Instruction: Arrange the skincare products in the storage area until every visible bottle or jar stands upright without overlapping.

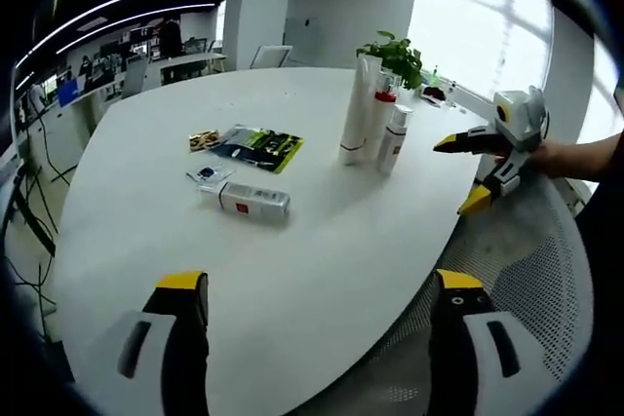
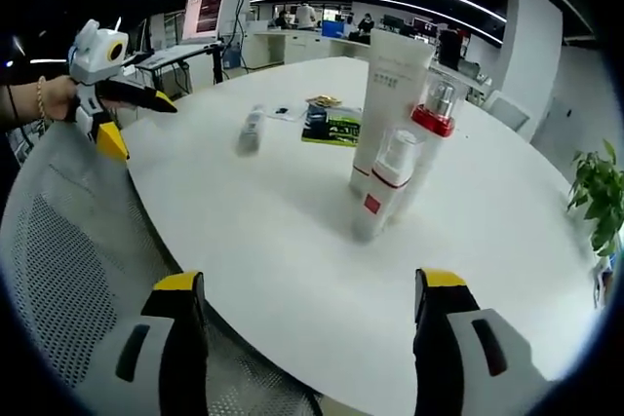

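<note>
On the white table (image 1: 322, 241) three skincare products stand upright close together: a tall white tube (image 1: 357, 109) (image 2: 388, 104), a red-capped bottle (image 1: 381, 116) (image 2: 427, 133) and a smaller white bottle (image 1: 394, 138) (image 2: 382, 187). A white bottle (image 1: 253, 199) (image 2: 252, 129) lies on its side, with a small clear jar (image 1: 209, 175) (image 2: 316, 116) beside it. My left gripper (image 1: 322, 284) (image 2: 136, 119) stands open over the table's near edge. My right gripper (image 2: 307, 284) (image 1: 466, 172) is open, right of the standing group and off the table edge.
Dark green sachets (image 1: 258, 146) (image 2: 336, 129) and a small gold packet (image 1: 203, 140) lie flat mid-table. A potted plant (image 1: 400, 57) (image 2: 597, 192) stands behind the bottles. A mesh office chair (image 1: 526, 270) (image 2: 78, 280) sits at the table edge. Desks and monitors (image 2: 205, 12) fill the background.
</note>
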A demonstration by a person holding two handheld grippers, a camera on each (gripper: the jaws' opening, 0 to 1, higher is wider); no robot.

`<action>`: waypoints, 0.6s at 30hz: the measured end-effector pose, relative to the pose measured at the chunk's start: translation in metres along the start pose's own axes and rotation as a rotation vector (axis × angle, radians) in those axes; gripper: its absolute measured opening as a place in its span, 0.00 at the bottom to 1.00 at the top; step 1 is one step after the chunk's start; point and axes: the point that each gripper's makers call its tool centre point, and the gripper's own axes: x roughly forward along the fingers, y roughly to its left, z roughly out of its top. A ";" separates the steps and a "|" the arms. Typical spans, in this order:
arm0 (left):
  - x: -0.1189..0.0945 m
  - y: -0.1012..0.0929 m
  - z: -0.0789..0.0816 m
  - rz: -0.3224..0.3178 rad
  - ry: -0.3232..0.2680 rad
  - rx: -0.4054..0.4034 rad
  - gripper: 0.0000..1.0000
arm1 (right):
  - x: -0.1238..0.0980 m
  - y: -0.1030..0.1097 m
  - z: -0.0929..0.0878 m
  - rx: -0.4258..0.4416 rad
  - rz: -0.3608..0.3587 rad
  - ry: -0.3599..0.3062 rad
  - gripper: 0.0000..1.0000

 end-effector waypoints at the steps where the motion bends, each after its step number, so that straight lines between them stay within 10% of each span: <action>1: 0.000 0.000 0.000 0.001 0.000 0.010 0.90 | 0.000 0.001 0.000 -0.003 0.007 0.001 0.89; 7: 0.000 0.002 0.003 0.000 -0.020 0.005 0.89 | -0.002 0.000 0.012 -0.040 0.029 0.008 0.89; 18: -0.002 0.005 0.007 0.014 -0.043 -0.008 0.86 | 0.015 0.026 0.096 -0.113 0.103 -0.088 0.84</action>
